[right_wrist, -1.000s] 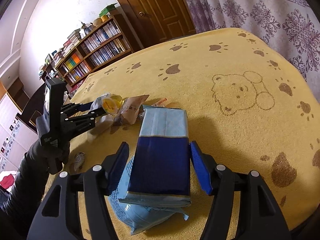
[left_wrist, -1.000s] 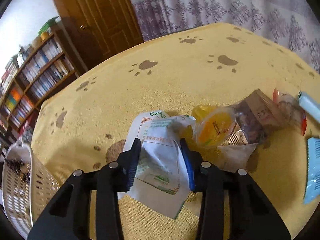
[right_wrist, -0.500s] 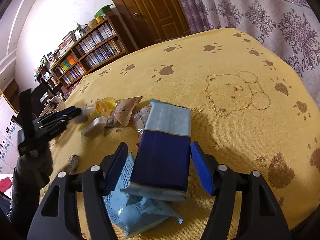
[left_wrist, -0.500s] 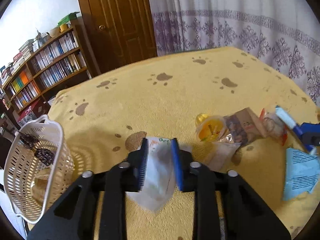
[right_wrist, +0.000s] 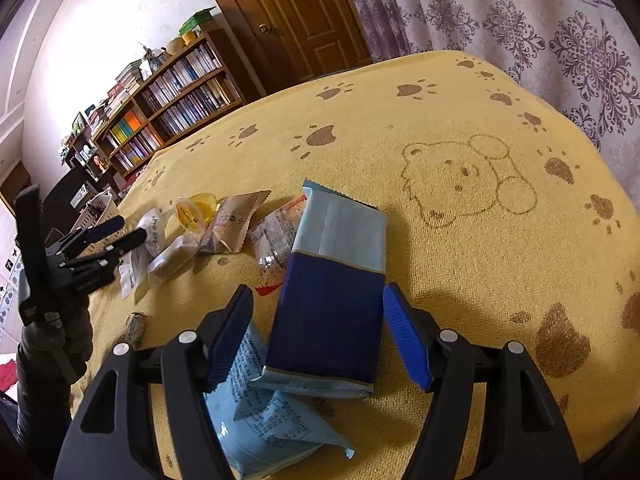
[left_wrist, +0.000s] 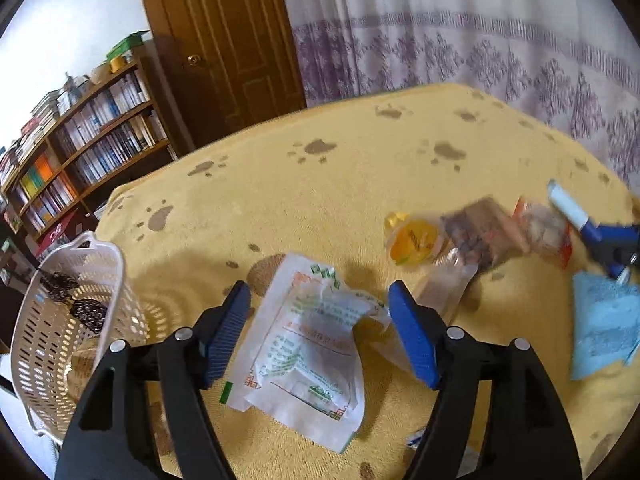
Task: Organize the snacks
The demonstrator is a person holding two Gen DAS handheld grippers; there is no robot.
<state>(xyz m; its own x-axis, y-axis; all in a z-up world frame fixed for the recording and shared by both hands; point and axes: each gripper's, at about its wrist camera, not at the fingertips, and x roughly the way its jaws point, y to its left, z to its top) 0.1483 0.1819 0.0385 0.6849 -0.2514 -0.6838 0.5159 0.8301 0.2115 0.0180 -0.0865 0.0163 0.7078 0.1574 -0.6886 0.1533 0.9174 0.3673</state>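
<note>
Half a second earlier the left gripper (left_wrist: pixel 320 332) was pinched on the white packet (left_wrist: pixel 306 354); by this frame its jaws had sprung wide and the packet lay flat on the yellow blanket (left_wrist: pixel 340 184) between the pads, touching neither. Release or slipped grip, can't tell which, but the packet never reached the white basket (left_wrist: pixel 60 344) at left, so that snack probably needs a re-grasp.

The right gripper (right_wrist: pixel 318 336) was also wide open, straddling the dark blue packet (right_wrist: pixel 332 300) without clamping it; that packet had shifted little and rested partly on a light blue packet (right_wrist: pixel 260 420). The jelly cup (left_wrist: pixel 414 240) and brown packet (left_wrist: pixel 480 228) sat mid-blanket. Both grippers were low and angled down over the blanket; a gloved hand (right_wrist: pixel 60 332) gripped the left tool's handle.
</note>
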